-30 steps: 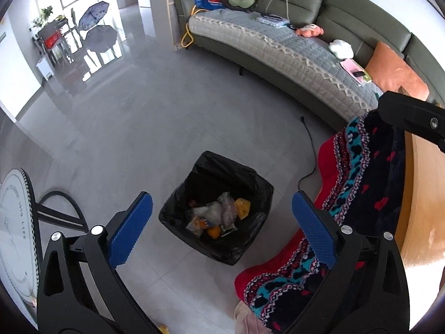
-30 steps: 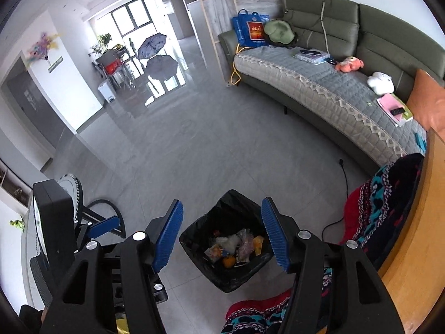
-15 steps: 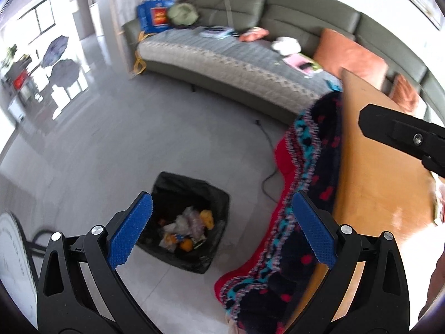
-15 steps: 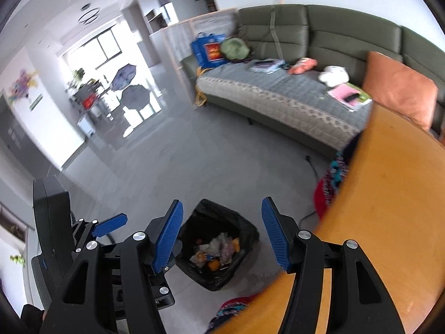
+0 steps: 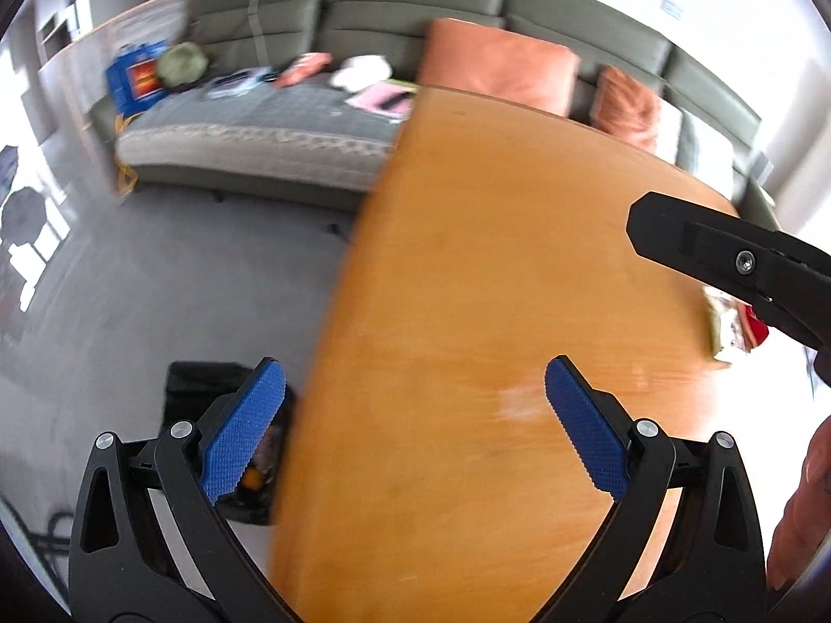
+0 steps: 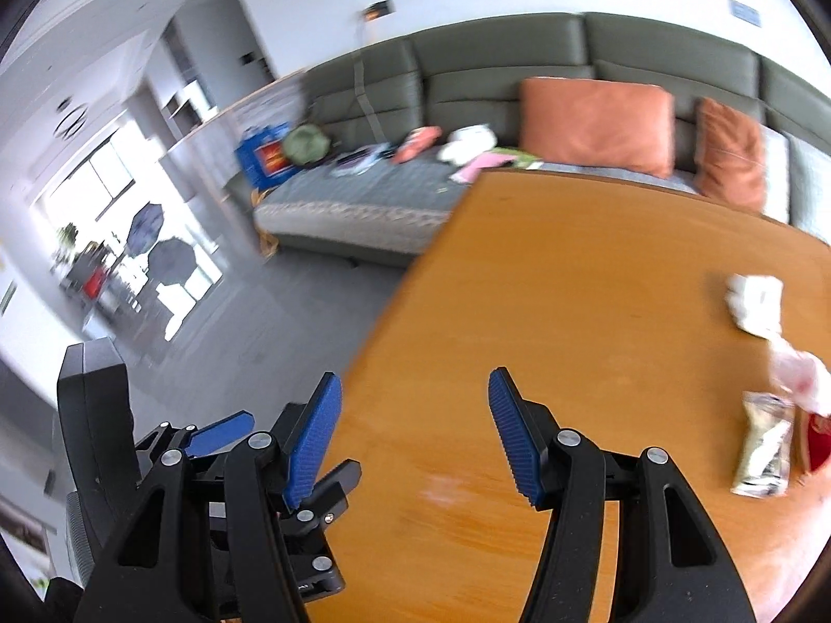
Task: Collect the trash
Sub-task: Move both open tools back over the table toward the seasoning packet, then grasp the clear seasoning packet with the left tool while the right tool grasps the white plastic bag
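Evidently the step in hand is the reach for the next piece of rubbish: both claws hang over the wooden desk point(image 6: 597, 311) with nothing in them, and the litter is not yet touched. That litter lies in a small cluster at the right edge of the desk: a crumpled white paper point(image 6: 755, 303) farthest from the cameras, a pale pink-white wrapper point(image 6: 800, 379) nearer, then a silvery snack packet point(image 6: 763, 449) with a red piece point(image 6: 815, 446) just beside it. In the left wrist view only a blurred corner of this cluster point(image 5: 735, 329) shows, partly behind the black body of the other tool. The trash bin point(image 5: 208, 384), lined in black, stands on the floor just off the left edge of the desk, half hidden behind a blue pad. The left claw point(image 5: 413, 425) is spread wide and touches nothing; the right claw point(image 6: 413, 433) is open somewhat less far, likewise empty and clear of the desk top. By my reading the next move calls for the right claw to swing toward the cluster, since it is the closer one, come down over a single piece such as the silvery snack packet, and close on it without scattering its neighbours.
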The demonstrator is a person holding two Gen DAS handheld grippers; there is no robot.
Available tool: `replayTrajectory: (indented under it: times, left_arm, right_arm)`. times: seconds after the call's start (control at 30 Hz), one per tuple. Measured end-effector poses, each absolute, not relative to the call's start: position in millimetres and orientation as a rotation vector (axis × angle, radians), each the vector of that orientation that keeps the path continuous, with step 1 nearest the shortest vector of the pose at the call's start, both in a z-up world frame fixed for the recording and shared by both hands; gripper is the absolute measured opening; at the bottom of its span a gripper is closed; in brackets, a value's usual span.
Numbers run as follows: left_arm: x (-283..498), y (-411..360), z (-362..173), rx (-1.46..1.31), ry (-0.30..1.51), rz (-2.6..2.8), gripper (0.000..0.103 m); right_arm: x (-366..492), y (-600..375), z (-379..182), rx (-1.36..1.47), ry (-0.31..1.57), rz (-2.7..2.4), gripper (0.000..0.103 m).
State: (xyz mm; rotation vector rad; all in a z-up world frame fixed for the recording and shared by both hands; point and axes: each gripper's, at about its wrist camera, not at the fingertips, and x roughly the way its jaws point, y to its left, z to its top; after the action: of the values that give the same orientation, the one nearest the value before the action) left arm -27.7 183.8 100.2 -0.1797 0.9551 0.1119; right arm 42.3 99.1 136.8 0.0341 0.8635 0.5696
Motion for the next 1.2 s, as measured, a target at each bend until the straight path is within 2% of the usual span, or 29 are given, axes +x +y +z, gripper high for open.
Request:
replayTrajectory:
  times: [0.33, 0.63, 1.13, 1.17, 1.2]
  left_arm:
    - [23, 61, 101, -0.091, 0.976, -0.069, 0.097]
    - [63, -31, 95, -0.021, 1.015, -0.188, 0.097]
    - [119, -100, 58, 0.016, 1.128, -0.26, 0.097]
    - [120, -102, 56, 0.021, 1.132, -0.264, 0.097]
    - [122, -104, 54, 0.027, 1.136, -0.269, 0.097]
  right_arm:
    - [77, -53, 132, 0.142, 0.845, 0.355, 0.06]
    - [116, -149, 115, 0.183, 0.859, 0.233, 0.06]
    - [195, -174, 40, 0.01, 1.046, 0.255, 0.06]
    - [198, -175, 37, 0.018, 1.06, 0.259, 0.055]
    - [200, -176, 35, 0.019, 1.068, 0.257, 0.046]
